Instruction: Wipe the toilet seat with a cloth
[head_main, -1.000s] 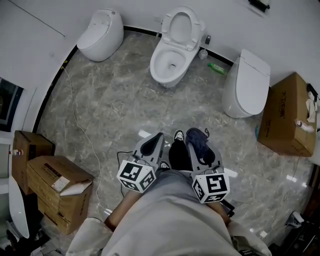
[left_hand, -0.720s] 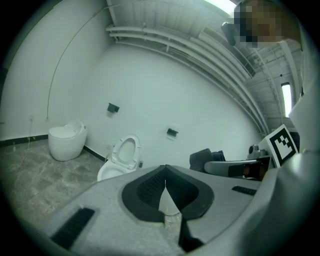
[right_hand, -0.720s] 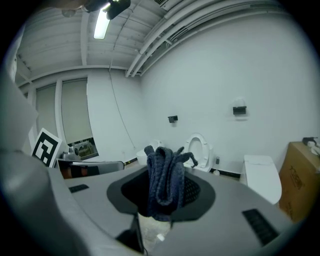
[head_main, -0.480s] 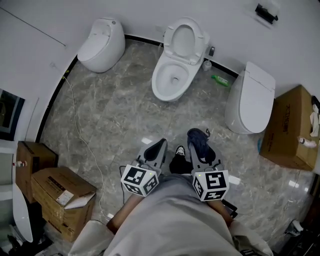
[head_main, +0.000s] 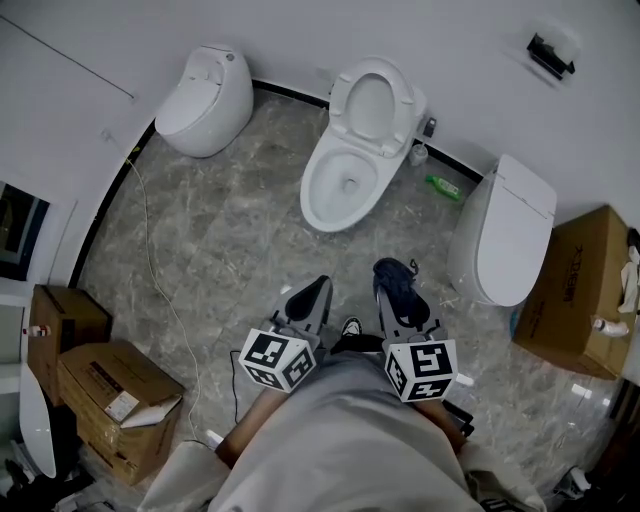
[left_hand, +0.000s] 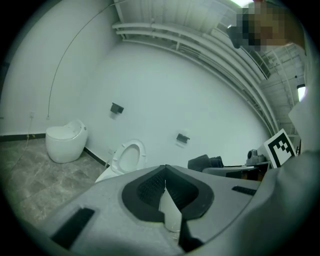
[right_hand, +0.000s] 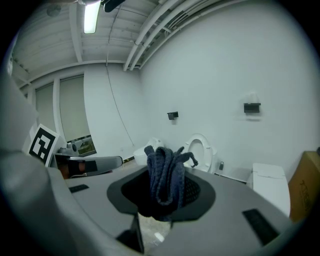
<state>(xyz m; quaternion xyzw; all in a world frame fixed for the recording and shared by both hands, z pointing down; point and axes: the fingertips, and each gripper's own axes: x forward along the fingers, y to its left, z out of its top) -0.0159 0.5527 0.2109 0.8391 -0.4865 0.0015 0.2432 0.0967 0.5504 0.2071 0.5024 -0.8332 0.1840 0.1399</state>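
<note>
A white toilet (head_main: 345, 170) stands against the far wall with its lid and seat (head_main: 372, 100) raised; it also shows in the left gripper view as the toilet (left_hand: 124, 159) and in the right gripper view as the toilet (right_hand: 200, 150). My right gripper (head_main: 393, 275) is shut on a bunched dark blue cloth (head_main: 398, 282), which fills its jaws as the cloth (right_hand: 166, 177). My left gripper (head_main: 310, 295) is shut with nothing in it; its jaws meet in the left gripper view (left_hand: 165, 187). Both grippers are held close to my body, well short of the toilet.
A round white toilet (head_main: 205, 95) stands at the far left and a closed one (head_main: 500, 235) at the right. Cardboard boxes sit at the right (head_main: 580, 290) and the lower left (head_main: 110, 395). A green bottle (head_main: 441, 186) lies by the wall. A white cable (head_main: 150, 250) runs over the marble floor.
The view has shifted: the toilets sit a little lower in the frame and the boxes have slid outward. Both grippers hold the same pose, the cloth still in the right one.
</note>
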